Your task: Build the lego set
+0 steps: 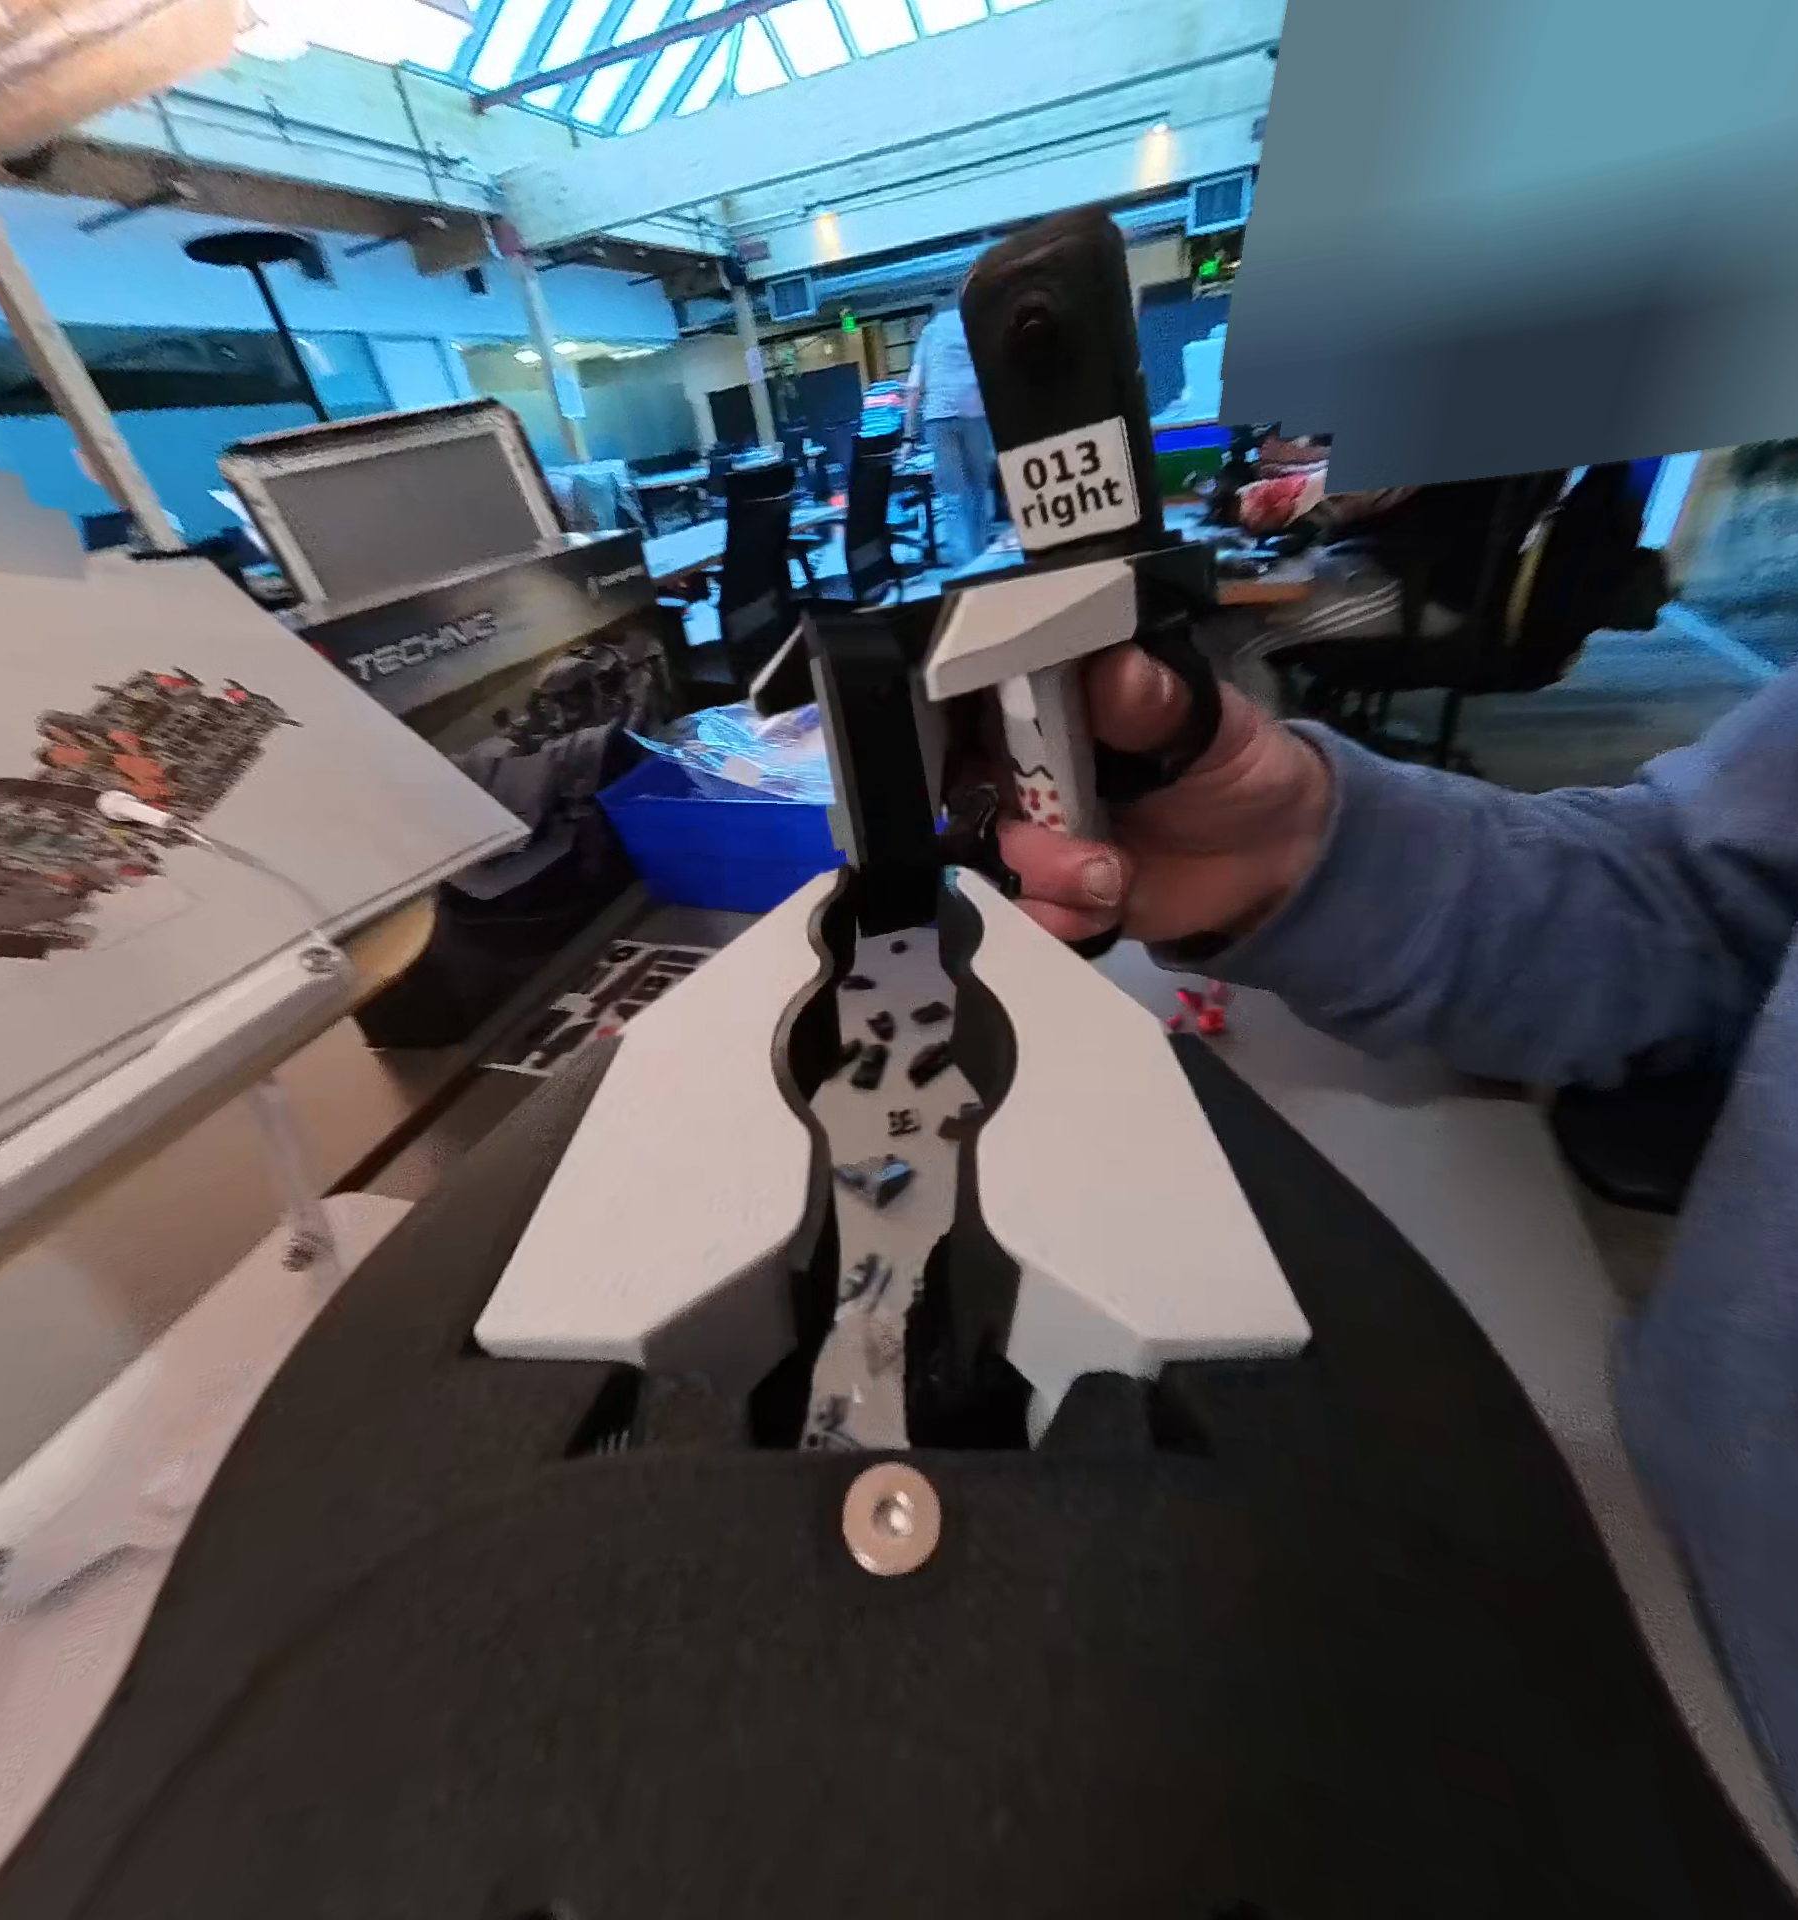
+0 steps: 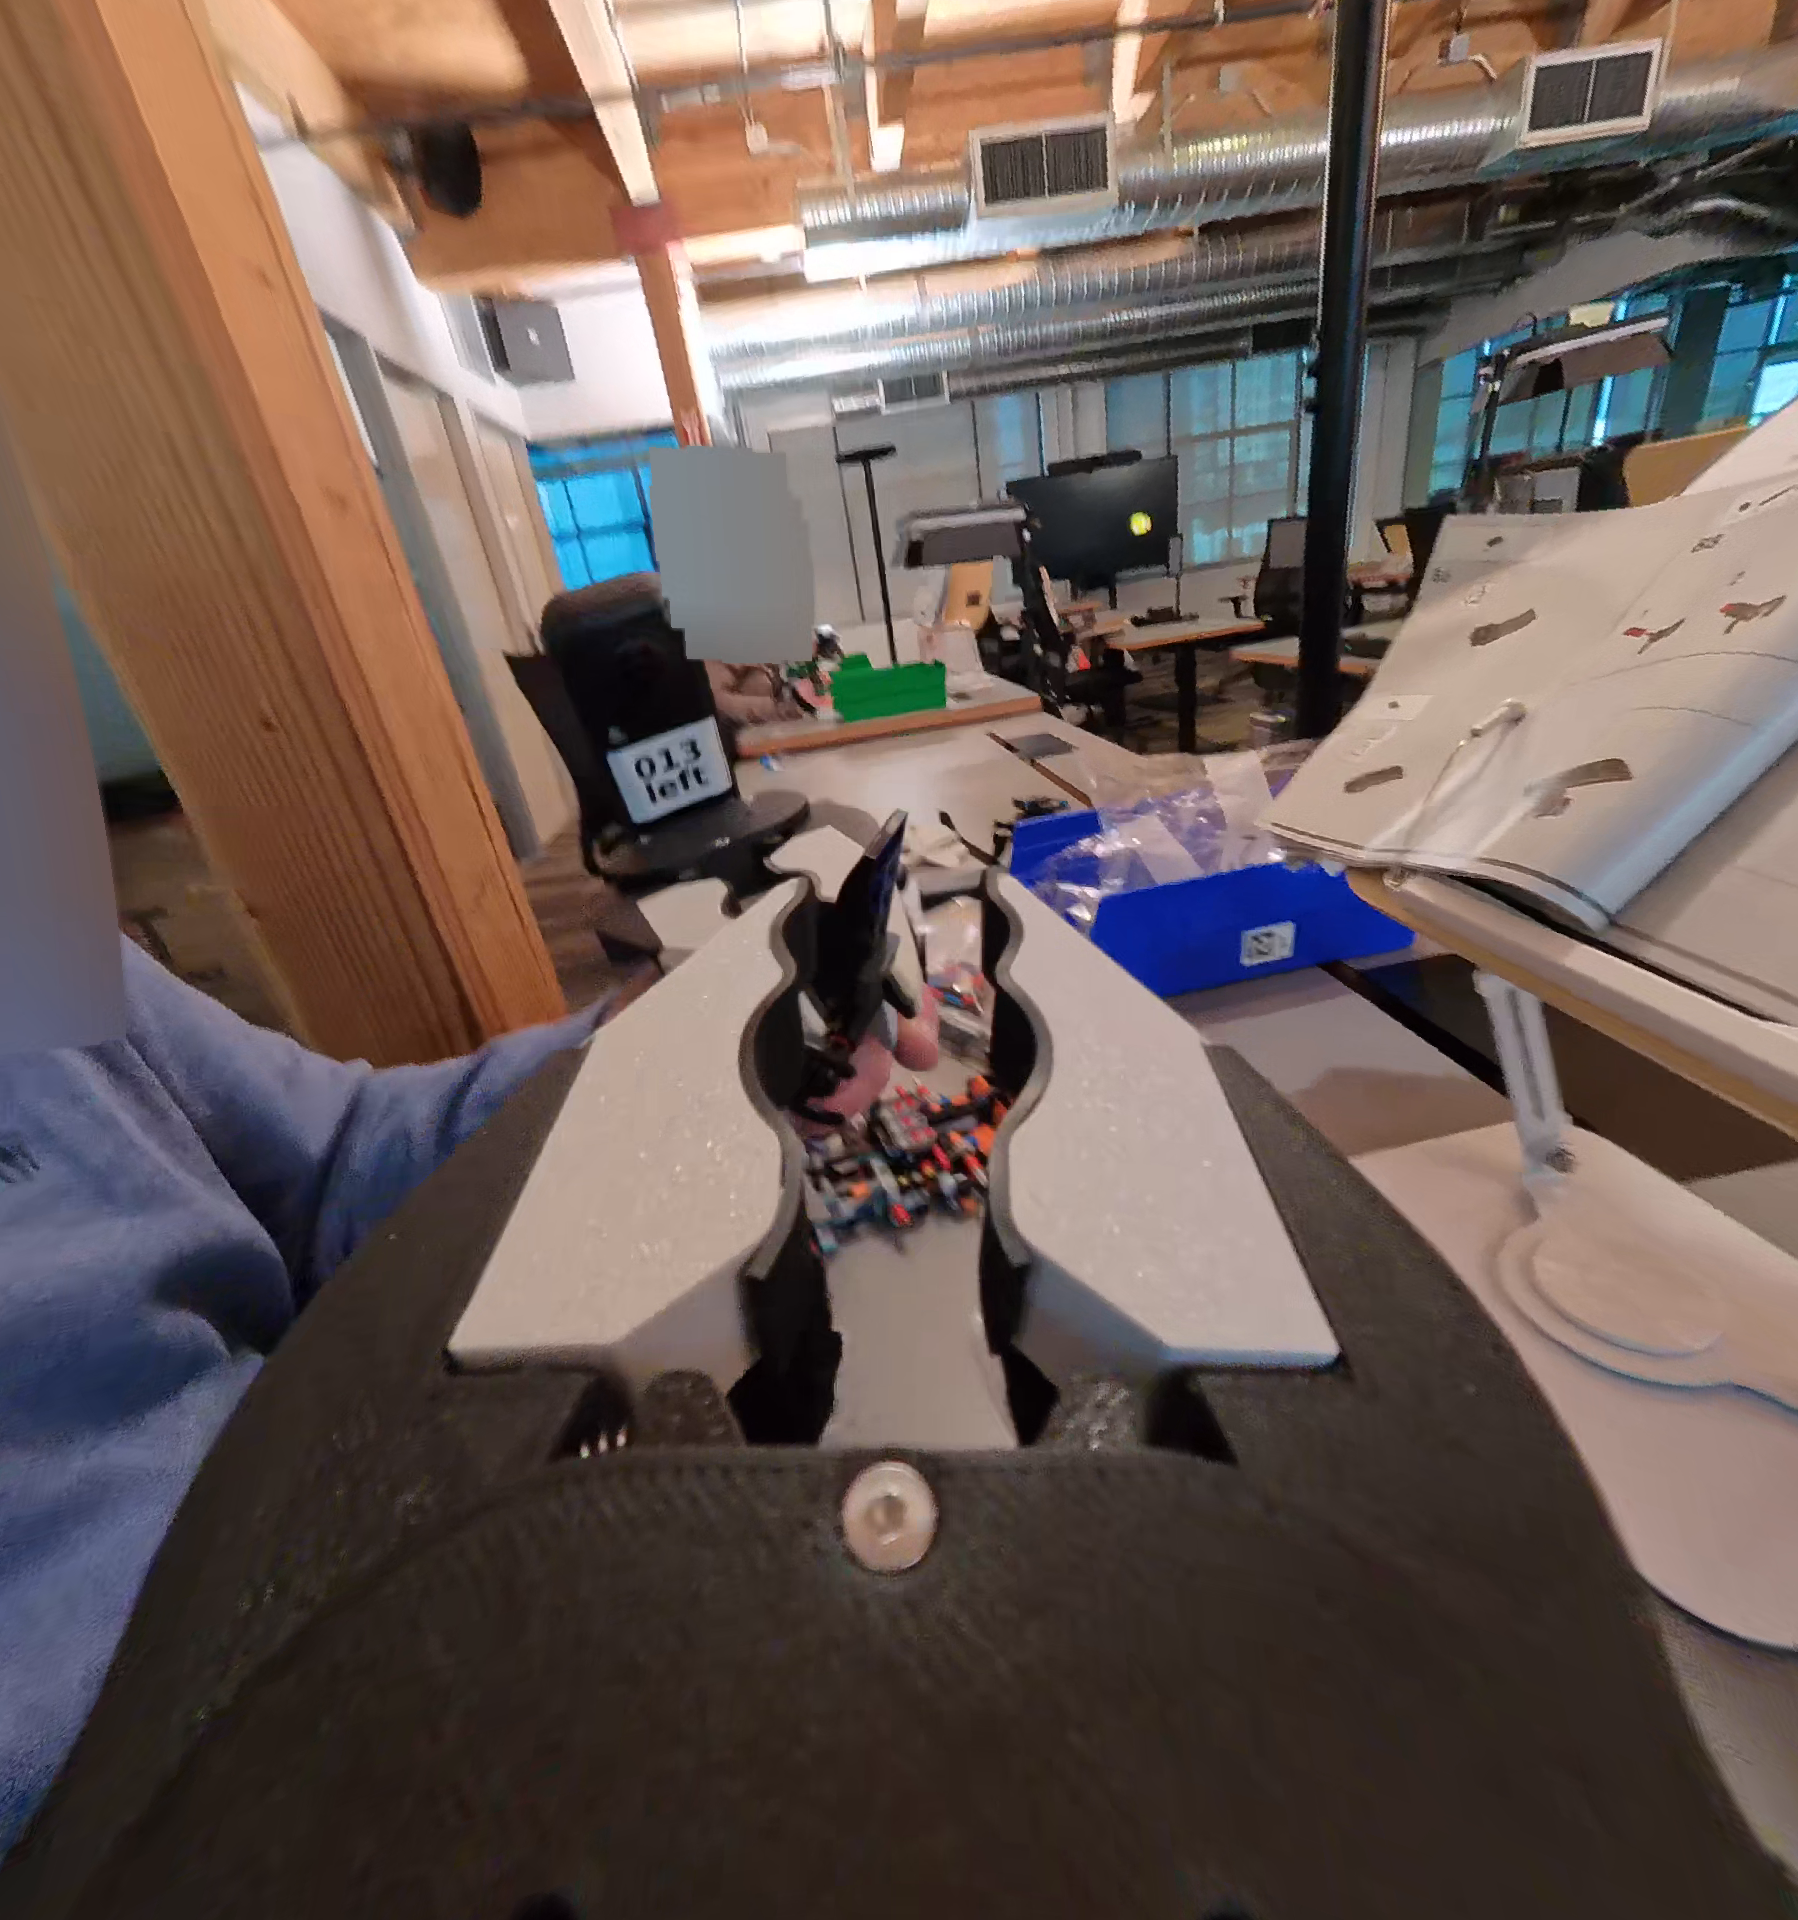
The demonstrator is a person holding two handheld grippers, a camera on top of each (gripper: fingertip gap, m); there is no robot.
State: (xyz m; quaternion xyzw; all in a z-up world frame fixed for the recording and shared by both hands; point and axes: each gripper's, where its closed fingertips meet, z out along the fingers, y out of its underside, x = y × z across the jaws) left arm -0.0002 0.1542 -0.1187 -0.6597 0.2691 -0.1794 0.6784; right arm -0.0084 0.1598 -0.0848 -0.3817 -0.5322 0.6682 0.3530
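In the left wrist view my left gripper (image 1: 897, 894) has its white fingers close around a flat black lego piece (image 1: 879, 790) that stands upright at the tips. My right gripper (image 1: 905, 707), held by a hand in a blue sleeve, faces it, one finger on each side of that piece. In the right wrist view my right gripper (image 2: 895, 894) is open; the black piece (image 2: 864, 925) stands near its left finger, clear of the right one. My left gripper (image 2: 812, 862) shows behind it. Small black pieces (image 1: 874, 1049) and a multicoloured pile of pieces (image 2: 905, 1153) lie on the table below.
An open instruction booklet (image 2: 1601, 675) rests on a white stand (image 2: 1653, 1351) and shows at the left in the left wrist view (image 1: 147, 779). A blue bin (image 2: 1207, 914) holds plastic bags. The set's box (image 1: 500, 623) stands behind. Red pieces (image 1: 1201, 1008) lie near the sleeve. A wooden post (image 2: 199, 520) stands at the left. My left and right fingertips are right by each other.
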